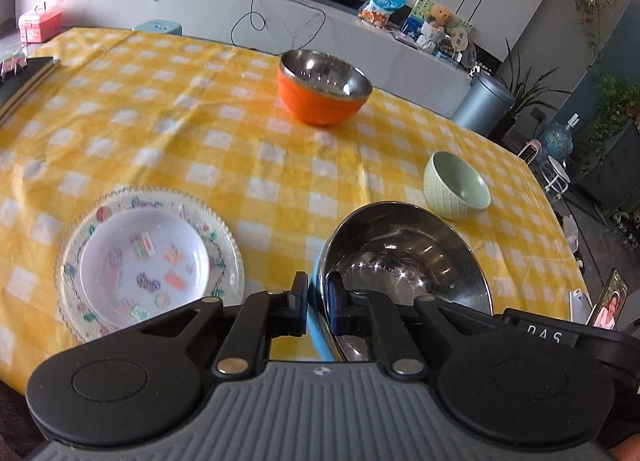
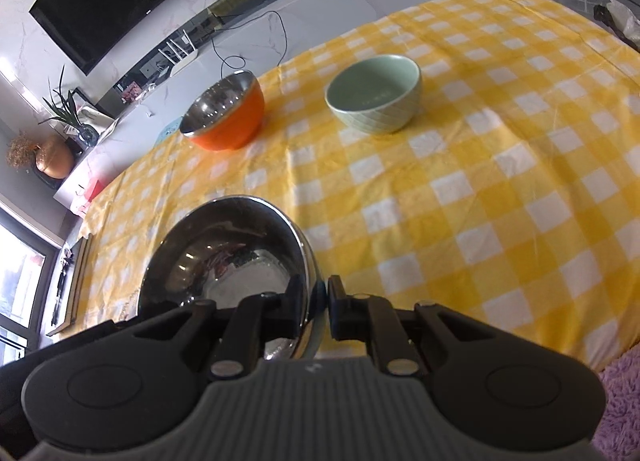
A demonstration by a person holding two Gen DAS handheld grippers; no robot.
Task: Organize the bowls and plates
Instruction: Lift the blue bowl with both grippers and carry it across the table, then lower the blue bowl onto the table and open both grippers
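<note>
Left wrist view. The left hand-held gripper (image 1: 318, 301) is shown at lower centre, its jaws closed on the rim of a steel bowl with a blue outer shell (image 1: 404, 257), one finger outside the wall and one inside. The bowl is held tilted, its opening turned toward the camera, and appears lifted off the yellow checked table (image 1: 200, 133), though contact underneath cannot be confirmed. At lower left a white patterned plate (image 1: 144, 265) is seen resting inside a clear glass plate (image 1: 228, 233). An orange bowl with a steel lining (image 1: 320, 101) stands at upper centre, and a pale green bowl (image 1: 456, 185) at right of centre, just beyond the held bowl's rim.

Right wrist view. The right hand-held gripper (image 2: 318, 301) is likewise clamped on the rim of the same steel bowl (image 2: 224, 257), which fills the lower left of the frame. The orange bowl (image 2: 228, 117) and the green bowl (image 2: 376, 101) are seen upright and apart in the upper half.

Step in hand, as judged: the bowl is probably being carried for nesting with another bowl. A good result would be favoured by both grips being kept firm and moved together, the bowl being levelled before it is lowered, its base being centred over the receiving bowl, and release being made only once it is seated. The polished rim is likely to slip under a thin pinch.
</note>
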